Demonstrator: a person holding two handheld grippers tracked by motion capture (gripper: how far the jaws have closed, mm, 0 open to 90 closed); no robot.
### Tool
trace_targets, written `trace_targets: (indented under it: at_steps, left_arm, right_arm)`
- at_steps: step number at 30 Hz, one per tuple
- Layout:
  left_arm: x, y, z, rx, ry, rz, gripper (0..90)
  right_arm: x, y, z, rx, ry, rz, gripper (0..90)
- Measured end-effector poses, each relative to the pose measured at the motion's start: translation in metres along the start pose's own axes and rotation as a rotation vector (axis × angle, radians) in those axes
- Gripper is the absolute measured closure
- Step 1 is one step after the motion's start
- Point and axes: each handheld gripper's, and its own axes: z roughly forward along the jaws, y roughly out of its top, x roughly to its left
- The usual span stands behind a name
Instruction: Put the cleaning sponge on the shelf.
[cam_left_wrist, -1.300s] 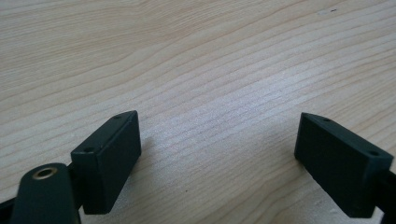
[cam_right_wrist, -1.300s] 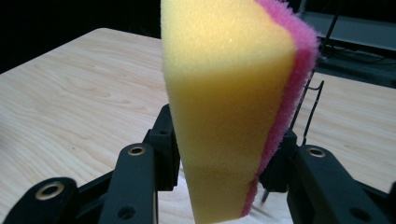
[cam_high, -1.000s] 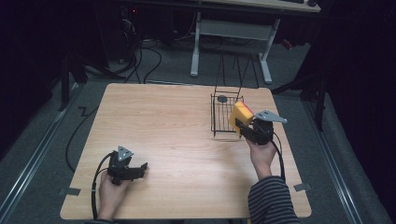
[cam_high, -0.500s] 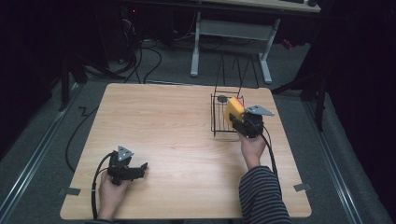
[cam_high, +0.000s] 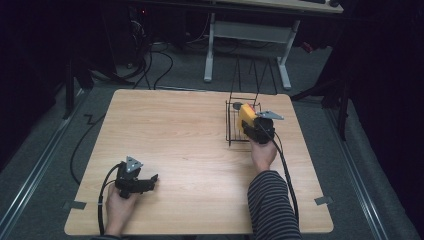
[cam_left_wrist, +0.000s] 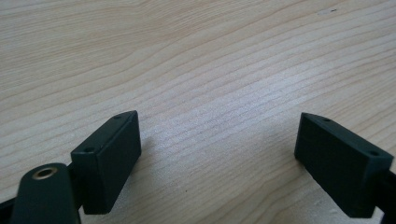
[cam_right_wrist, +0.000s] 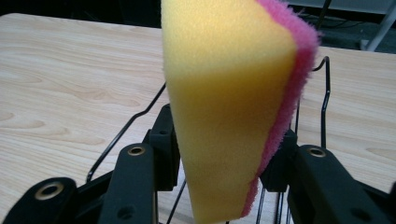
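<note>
**Sponge coming over the wire basket**

The right tongs (cam_high: 248, 121) have been carrying the sponge (cam_high: 245, 116) forward and inward over the last second, from just beside the wire basket (cam_high: 231, 131) to above its near rim, while the left tongs (cam_high: 150, 179) have been staying put.

The sponge, yellow foam with a pink scouring layer (cam_right_wrist: 292, 93) on one face, is standing upright between the right tongs' jaws, which are pinching it near its lower end; most of it is rising above and ahead of them. The black wires of the basket (cam_right_wrist: 325, 100) are showing directly behind and below the sponge, so it is hanging over the basket's edge and is not yet lowered inside.

Judging from this, the pickup and the carry are done; what is left is easing the sponge down between the wires and letting go.

The left tongs (cam_left_wrist: 219, 161) are resting low over the bare counter (cam_left_wrist: 196, 60), jaws spread wide with nothing between them, well apart from the basket.

No brand, label or writing is readable on the sponge, the basket or either tool.
</note>
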Motion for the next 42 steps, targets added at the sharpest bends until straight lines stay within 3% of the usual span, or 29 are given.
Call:
trace_targets:
  at_steps: [8,22,31,42]
  left_arm:
    - [-0.0001,0.0000,0.0001,-0.001,0.001,0.000,15.0]
    - [0.0001,0.0000,0.0000,0.000,-0.001,-0.001,15.0]
    - [0.0001,0.0000,0.0000,0.000,-0.001,0.000,15.0]
    - [0.0001,0.0000,0.0000,0.000,-0.002,0.000,15.0]
  right_arm:
    - [0.0018,-0.0022,0.0046,0.009,-0.012,-0.022,58.3]
    - [0.0025,-0.0042,0.0074,0.039,-0.008,-0.017,57.9]
    - [-0.0001,-0.0052,0.0078,0.065,0.002,0.005,43.6]
    - [-0.0003,-0.0013,-0.0003,0.042,0.036,0.001,32.8]
